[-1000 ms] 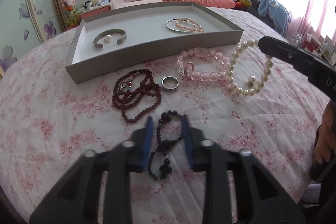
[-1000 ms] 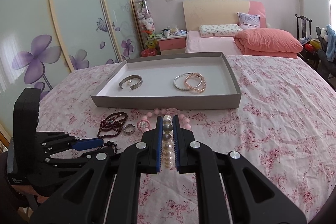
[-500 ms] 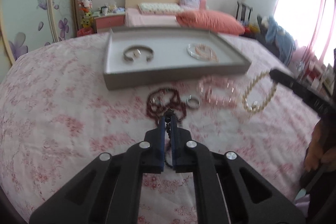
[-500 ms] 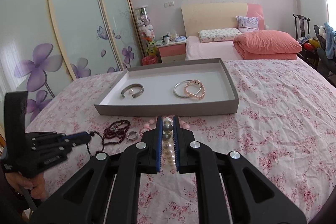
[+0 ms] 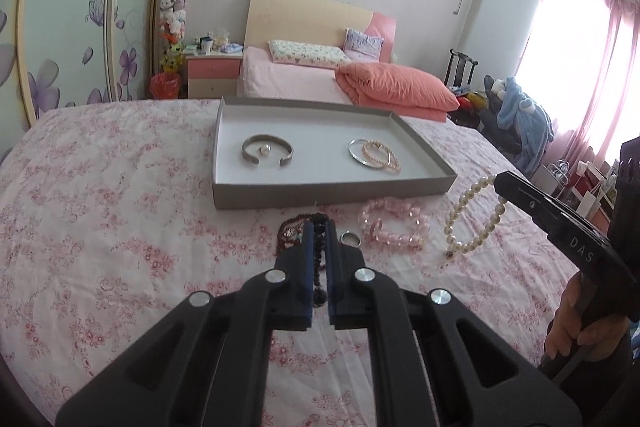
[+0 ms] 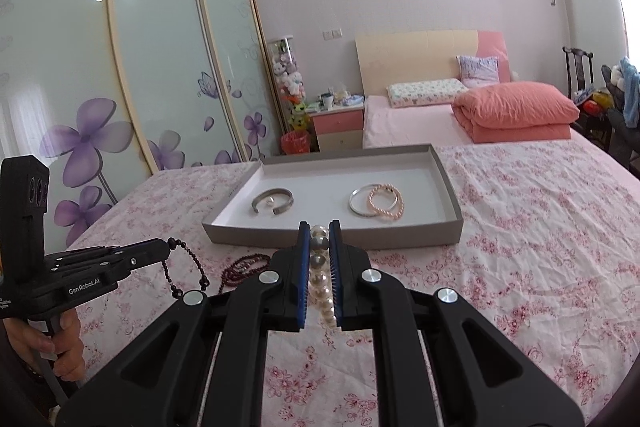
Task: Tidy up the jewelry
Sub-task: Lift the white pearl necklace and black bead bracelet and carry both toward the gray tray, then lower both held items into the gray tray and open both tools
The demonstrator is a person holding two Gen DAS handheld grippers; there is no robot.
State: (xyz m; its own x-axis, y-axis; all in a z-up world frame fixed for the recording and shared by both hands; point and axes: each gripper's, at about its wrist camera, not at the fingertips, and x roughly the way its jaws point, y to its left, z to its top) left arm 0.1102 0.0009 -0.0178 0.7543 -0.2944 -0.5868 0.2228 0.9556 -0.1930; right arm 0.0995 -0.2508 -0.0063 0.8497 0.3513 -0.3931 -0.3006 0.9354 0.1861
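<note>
Both pairs of jaws are clamped on beads: the left gripper (image 5: 319, 227) pinches a black strand (image 6: 184, 267), and the right gripper (image 6: 319, 227) pinches a pearl strand (image 5: 476, 219).

At the far left of the right wrist view, a hand (image 6: 60, 343) grips the left tool's handle; the tool reaches rightward, tilted slightly down, and the dark beads hang in a loop from its tip, clear of the floral sheet (image 6: 520, 267). Just right of that loop, a dark red bead pile (image 6: 244, 265) lies on the sheet. At centre, pearls run in a line between the right tool's blue pads. Beyond them sits the grey tray (image 6: 332, 239), its near wall facing the tips.

In the left wrist view, the tray holds a silver cuff (image 5: 267, 151) at its left and a thin bangle (image 5: 360, 151) overlapped by a pink beaded bracelet (image 5: 382, 155) at its right; bare floor shows between them. In front of the tray, left to right, lie the red beads, a ring (image 5: 350, 238) and a chunky pink bracelet (image 5: 394, 225). Right of these, the pearl loop dangles from the right tool, which enters from the lower right edge with fingers (image 5: 568, 327) on its handle. Open sheet spreads at lower left.
</note>
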